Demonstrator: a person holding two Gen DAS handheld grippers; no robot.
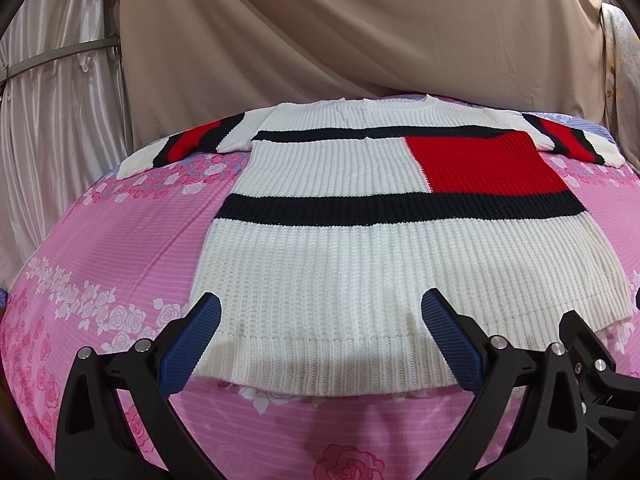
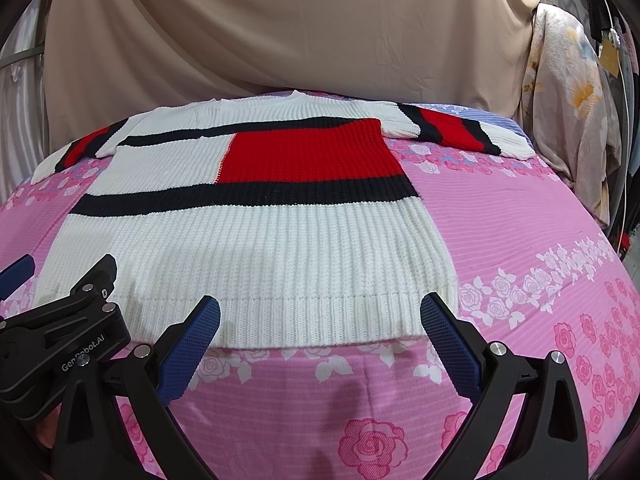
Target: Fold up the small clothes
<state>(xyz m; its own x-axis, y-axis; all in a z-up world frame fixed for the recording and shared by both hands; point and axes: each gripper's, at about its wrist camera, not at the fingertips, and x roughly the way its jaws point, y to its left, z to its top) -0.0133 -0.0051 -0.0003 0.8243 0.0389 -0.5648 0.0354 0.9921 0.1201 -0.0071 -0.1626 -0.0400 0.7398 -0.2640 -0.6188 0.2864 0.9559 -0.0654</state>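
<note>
sweater (image 1: 360,248) lies flat on pink bedsheet (image 1: 100,248), long axis 6 to 12 o'clock, hem nearest. left gripper (image 1: 320,344) and right gripper (image 2: 320,340) both gape wide, holding nothing, at the hem's 6 o'clock edge; neither clearly nearer.

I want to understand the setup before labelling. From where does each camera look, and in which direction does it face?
Left wrist: sits on the left gripper, looking forward over the hem of the white ribbed knit sweater with red block and navy stripes; its blue-padded fingers show, jaws open.
Right wrist: sits on the right gripper, facing the same hem from further right; the left gripper shows beside it.
Shared: the sweater, pink rose-print bedsheet, beige curtain.
</note>
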